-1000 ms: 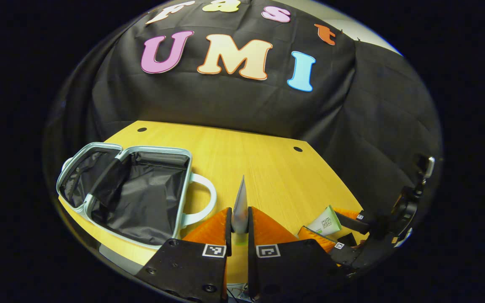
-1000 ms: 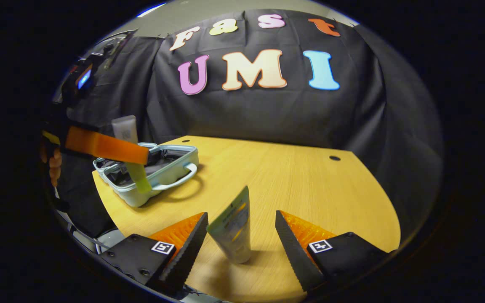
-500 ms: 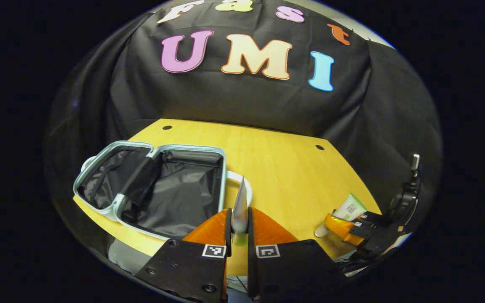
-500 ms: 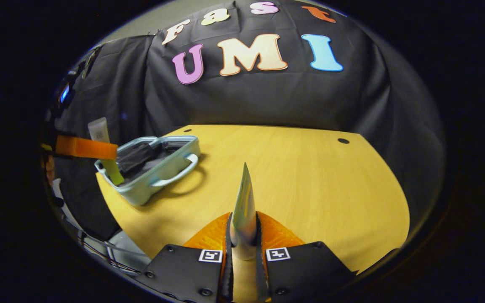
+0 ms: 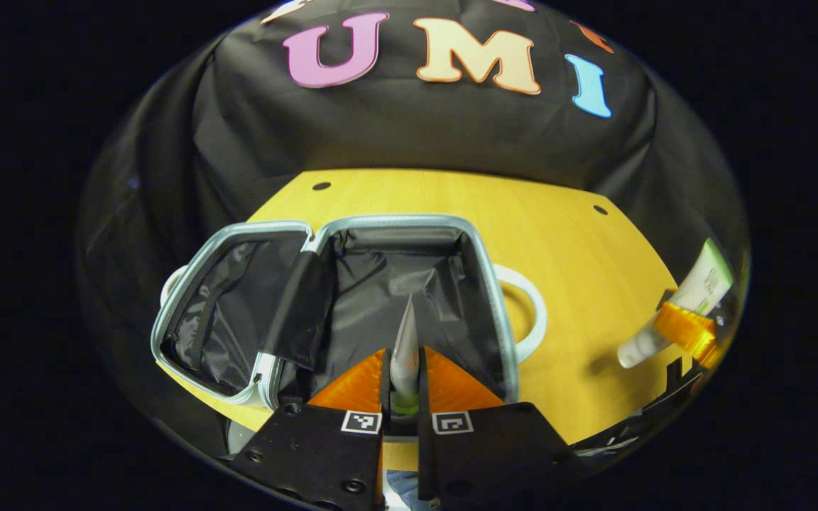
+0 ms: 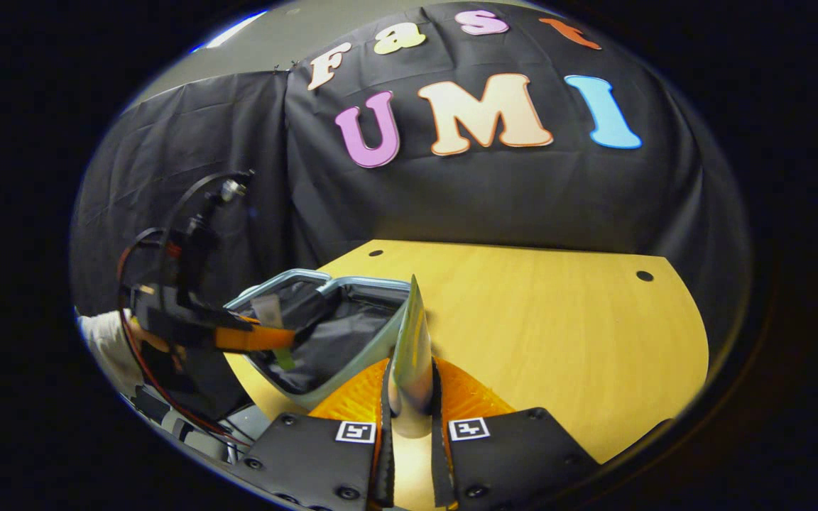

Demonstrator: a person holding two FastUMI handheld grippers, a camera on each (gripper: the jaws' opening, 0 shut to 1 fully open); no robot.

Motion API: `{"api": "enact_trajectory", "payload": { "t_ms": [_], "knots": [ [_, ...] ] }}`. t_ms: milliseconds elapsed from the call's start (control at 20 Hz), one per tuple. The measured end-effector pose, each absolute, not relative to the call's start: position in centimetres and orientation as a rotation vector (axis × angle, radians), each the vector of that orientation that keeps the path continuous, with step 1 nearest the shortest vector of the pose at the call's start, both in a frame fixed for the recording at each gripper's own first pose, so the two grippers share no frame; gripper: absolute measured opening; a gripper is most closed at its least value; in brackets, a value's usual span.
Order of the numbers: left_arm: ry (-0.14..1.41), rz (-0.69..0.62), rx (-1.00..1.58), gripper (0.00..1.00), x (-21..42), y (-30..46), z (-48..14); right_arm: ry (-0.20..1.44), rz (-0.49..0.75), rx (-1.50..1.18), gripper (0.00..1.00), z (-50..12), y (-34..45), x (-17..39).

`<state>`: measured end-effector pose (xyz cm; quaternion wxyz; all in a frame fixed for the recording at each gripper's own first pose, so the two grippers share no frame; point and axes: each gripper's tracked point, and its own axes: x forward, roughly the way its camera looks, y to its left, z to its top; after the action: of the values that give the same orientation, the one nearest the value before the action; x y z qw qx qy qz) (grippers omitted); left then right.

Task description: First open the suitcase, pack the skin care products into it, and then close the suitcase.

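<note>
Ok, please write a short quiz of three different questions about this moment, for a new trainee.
1. True or false: the pale blue hard-shell suitcase with black lining lies open on the yellow wooden table.
2. What does the left gripper hold? A) nothing B) a grey squeeze tube with a green cap C) the suitcase handle
3. Fill in: the right gripper is shut on a pale green squeeze ____.

Key:
1. True; both halves lie flat.
2. B; the grey squeeze tube is clamped above the open half.
3. Tube.
</note>
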<state>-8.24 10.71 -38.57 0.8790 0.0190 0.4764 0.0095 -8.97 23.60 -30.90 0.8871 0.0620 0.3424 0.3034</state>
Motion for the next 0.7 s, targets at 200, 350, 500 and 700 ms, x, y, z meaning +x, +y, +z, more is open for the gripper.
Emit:
{"api": "enact_trajectory", "payload": {
  "t_ms": [200,350,500,700],
  "knots": [
    [1.065,0.010,0.006,0.12,-8.2,12.8,-41.1,0.748,0.703,0.139,0.23,-30.2,29.6,-9.4],
    [1.073,0.001,-0.013,0.12,-7.9,14.0,-41.8,0.789,0.731,0.124,0.23,-31.3,32.7,-9.4],
    [1.055,-0.024,-0.051,0.18,-7.7,14.6,-42.0,0.836,0.763,0.125,0.23,-32.6,35.8,-10.0],
    [1.034,-0.050,-0.123,0.55,-7.6,15.0,-40.7,0.975,0.752,0.157,0.23,-36.7,39.2,-11.2]
  ]
}}
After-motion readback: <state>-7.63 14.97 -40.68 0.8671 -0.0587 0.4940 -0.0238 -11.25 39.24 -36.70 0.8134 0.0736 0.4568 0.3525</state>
